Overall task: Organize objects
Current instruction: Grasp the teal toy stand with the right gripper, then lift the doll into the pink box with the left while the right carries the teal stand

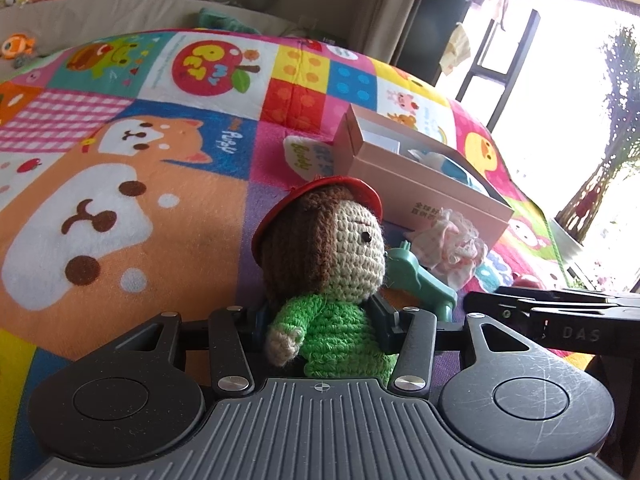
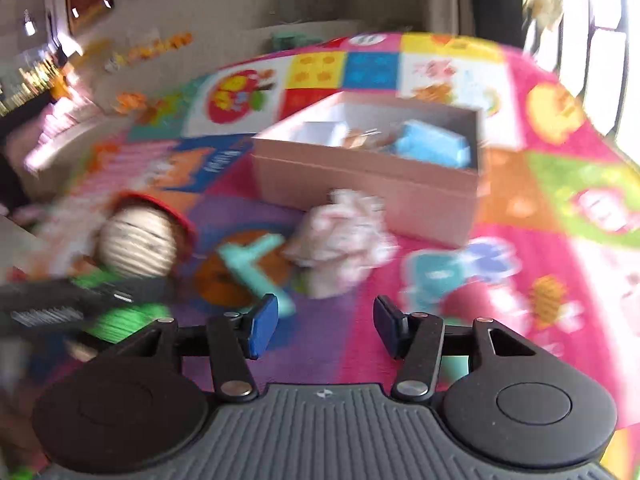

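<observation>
My left gripper [image 1: 320, 320] is shut on a crochet doll [image 1: 320, 248] with a red cap and green jumper, gripping its body; the doll also shows blurred in the right wrist view [image 2: 136, 240]. A teal plastic toy [image 1: 420, 284] lies just right of the doll; it shows in the right wrist view [image 2: 256, 268]. A pink-white frilly cloth [image 2: 340, 240] lies beside it, in front of an open pink box [image 2: 360, 176] that holds a blue item. My right gripper [image 2: 325, 324] is open and empty, just above the mat near the teal toy.
Everything sits on a colourful patchwork play mat [image 1: 120, 140]. Plush toys [image 1: 18, 46] lie at the far left edge. A beige sofa [image 1: 120, 12] runs behind the mat. A bright window [image 1: 560, 100] is at right. The right gripper's body [image 1: 560, 316] shows at the right.
</observation>
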{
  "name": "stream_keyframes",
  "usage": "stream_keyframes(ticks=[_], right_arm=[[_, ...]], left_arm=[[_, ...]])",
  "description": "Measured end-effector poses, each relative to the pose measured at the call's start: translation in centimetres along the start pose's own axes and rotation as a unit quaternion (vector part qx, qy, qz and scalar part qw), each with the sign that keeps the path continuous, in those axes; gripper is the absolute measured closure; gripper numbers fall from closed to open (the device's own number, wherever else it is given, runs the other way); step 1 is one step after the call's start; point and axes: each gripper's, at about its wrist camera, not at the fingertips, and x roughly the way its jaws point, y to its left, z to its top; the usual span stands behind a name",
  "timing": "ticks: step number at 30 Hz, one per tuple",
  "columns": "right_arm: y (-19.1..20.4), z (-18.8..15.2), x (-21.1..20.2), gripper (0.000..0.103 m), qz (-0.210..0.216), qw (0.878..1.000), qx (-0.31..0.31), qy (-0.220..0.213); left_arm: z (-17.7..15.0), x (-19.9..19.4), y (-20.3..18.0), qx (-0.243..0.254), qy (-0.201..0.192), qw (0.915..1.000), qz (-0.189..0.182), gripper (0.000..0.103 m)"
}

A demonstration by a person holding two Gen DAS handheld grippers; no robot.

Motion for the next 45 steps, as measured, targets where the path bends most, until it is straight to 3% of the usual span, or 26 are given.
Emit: stream_keyframes(ticks=[8, 10, 11, 14, 17, 21, 26, 29, 32, 34, 37, 39, 42, 45], right_arm=[[3.3, 1.7, 4.5, 0.054, 0.032, 0.999, -0.032, 0.004], [4.2, 2.2, 5.4, 0.077, 0.031, 0.998, -0.056, 0.017], [4.4, 2.2, 5.3, 0.082, 0.031, 0.997, -0.068, 0.019], [3.8, 1.7, 3.2, 0.087, 0.033, 0.997, -0.076, 0.001], [2.4, 1.4, 0.3, 0.091, 0.043, 0.997, -0.068, -0.018], [0.5, 1.2, -2.5, 0.092, 0.043, 0.997, -0.052, -0.041], [-1.1, 0.7, -4.2, 0.092, 0.057, 0.996, -0.023, -0.061], [-1.9, 0.2, -4.9, 0.092, 0.057, 0.996, -0.014, -0.069], [-3.1, -0.1, -5.5, 0.092, 0.05, 0.996, -0.002, -0.074], [-4.1, -0.1, -5.7, 0.092, 0.041, 0.996, 0.004, -0.077], [-5.1, 0.1, -5.4, 0.092, 0.028, 0.997, 0.012, -0.078], [-5.4, 0.4, -5.0, 0.092, 0.021, 0.997, 0.016, -0.078], [-5.3, 0.6, -4.7, 0.092, 0.023, 0.997, 0.018, -0.078], [-4.8, 0.8, -4.5, 0.092, 0.024, 0.997, 0.009, -0.075]], left_arm=[[-0.2, -1.0, 0.7, 0.008, 0.009, 0.9999, 0.004, 0.051], [-0.2, -1.3, 0.8, 0.007, 0.009, 0.9999, 0.002, 0.051], [-0.3, -1.4, 0.9, 0.008, 0.009, 0.9999, 0.002, 0.051], [0.0, -1.5, 0.9, 0.008, 0.009, 0.9999, 0.001, 0.052], [2.1, -1.3, 0.0, 0.023, -0.002, 0.9993, -0.029, 0.053], [7.7, -0.2, -3.6, 0.062, -0.043, 0.994, -0.079, 0.053], [14.0, 6.3, -8.9, 0.089, -0.062, 0.9863, -0.124, 0.051], [15.3, 11.7, -11.0, 0.108, -0.03, 0.9889, -0.097, 0.051], [14.8, 15.9, -11.1, 0.107, 0.051, 0.9911, -0.059, 0.049], [14.3, 15.9, -10.5, 0.099, 0.056, 0.9918, -0.058, 0.047], [14.6, 15.2, -10.6, 0.129, 0.053, 0.9892, -0.044, 0.044], [14.9, 14.2, -10.2, 0.132, 0.014, 0.9906, -0.032, 0.044], [16.0, 12.9, -8.8, 0.09, -0.058, 0.9924, -0.061, 0.045], [16.6, 13.6, -8.0, 0.059, -0.02, 0.9939, -0.091, 0.046]])
